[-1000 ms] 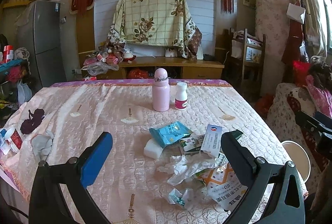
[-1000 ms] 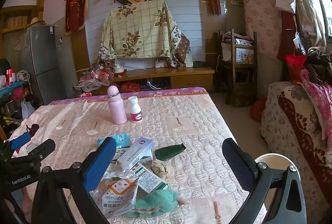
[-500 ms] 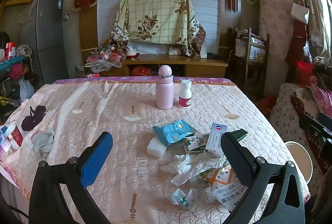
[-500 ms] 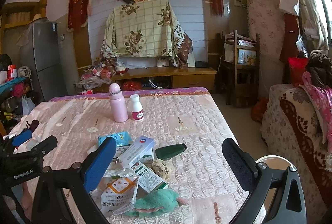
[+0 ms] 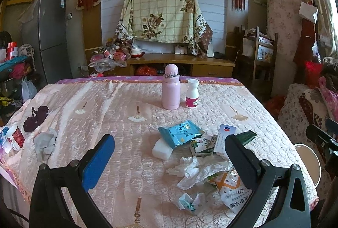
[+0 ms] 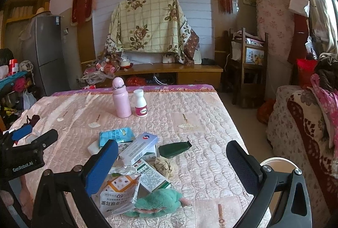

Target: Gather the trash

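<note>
Crumpled tissue (image 5: 195,171) lies between the empty, wide-open left tongs (image 5: 169,162); right tongs (image 6: 172,166) likewise open.

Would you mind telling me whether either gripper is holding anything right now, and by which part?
Nothing is held. The left gripper and right gripper are both open above the trash pile, touching none of it.

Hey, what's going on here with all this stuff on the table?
A person holds a two-finger gripper in each hand above a table covered with a pink quilted cloth. Both the left gripper and the right gripper are open and hold nothing. A heap of trash lies in front of them: a blue packet, crumpled tissue, a white box and an orange-and-white bag. Nothing is picked up yet.
</note>
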The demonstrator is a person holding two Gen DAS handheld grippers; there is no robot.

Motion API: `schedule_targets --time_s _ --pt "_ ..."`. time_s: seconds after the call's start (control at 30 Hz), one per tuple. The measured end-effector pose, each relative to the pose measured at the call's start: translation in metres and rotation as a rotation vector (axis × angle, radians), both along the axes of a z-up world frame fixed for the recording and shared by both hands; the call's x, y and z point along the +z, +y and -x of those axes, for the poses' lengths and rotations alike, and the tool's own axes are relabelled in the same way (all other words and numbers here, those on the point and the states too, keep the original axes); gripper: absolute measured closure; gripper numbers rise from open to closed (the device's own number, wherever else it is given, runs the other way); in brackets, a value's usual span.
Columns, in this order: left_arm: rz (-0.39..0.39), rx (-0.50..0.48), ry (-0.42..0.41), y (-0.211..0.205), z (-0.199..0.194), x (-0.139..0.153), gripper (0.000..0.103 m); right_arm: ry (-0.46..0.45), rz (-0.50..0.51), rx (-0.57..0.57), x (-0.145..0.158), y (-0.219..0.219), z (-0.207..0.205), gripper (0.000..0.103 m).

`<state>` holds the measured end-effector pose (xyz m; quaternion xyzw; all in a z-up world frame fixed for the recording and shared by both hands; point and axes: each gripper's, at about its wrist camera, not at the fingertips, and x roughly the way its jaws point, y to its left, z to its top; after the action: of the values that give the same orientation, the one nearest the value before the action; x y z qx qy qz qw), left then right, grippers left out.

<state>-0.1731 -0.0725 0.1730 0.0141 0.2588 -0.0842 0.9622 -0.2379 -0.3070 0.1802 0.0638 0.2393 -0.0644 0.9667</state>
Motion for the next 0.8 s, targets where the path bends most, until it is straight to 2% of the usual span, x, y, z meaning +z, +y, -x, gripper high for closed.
schedule_targets --time_s 0.17,0.8 --pt "-0.008 0.005 0.011 0.002 -0.003 -0.004 0.0 0.04 0.022 0.011 -0.004 -0.002 -0.004 0.0" --pt "-0.018 0.043 0.03 0.012 -0.01 -0.011 0.0 0.075 0.104 0.037 -0.013 0.008 -0.01 0.0"
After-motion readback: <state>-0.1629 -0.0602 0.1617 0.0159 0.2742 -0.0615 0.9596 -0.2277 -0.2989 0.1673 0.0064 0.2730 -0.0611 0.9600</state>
